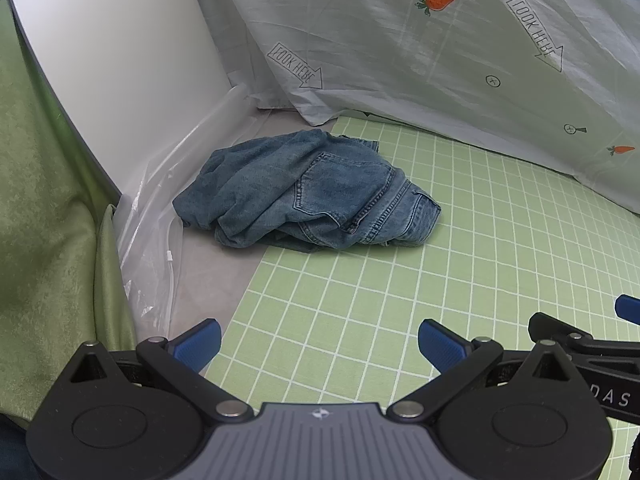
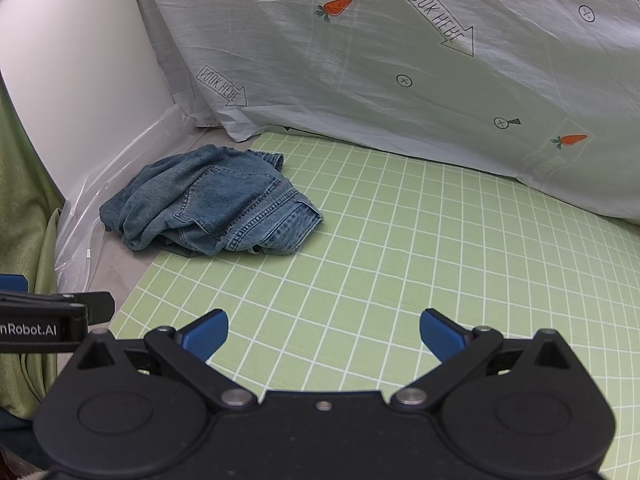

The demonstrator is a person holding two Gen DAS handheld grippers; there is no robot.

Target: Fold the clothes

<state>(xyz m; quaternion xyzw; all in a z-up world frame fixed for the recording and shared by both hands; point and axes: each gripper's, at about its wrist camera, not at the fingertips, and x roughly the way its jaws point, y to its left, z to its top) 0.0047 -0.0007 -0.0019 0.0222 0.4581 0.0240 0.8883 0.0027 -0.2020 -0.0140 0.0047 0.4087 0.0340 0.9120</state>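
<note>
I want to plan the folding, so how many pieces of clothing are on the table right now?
1. A crumpled pair of jeans lies at the far left of the green grid mat, partly off its edge, near the clear plastic. Something smaller could be hidden under the heap.

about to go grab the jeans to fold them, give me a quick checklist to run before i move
1. Left tongs open and holding nothing: ok.
2. Right tongs open and holding nothing: ok.
3. Jeans in view of both cameras: ok, a crumpled heap at the mat's far left corner.
4. Jeans fully on the mat: not ok, part lies past its edge, close to the clear plastic.
5. Path over the mat to the jeans free of things: ok.
6. Waistband or leg ends findable for a grasp: cannot tell, only a back pocket and seams show.
</note>
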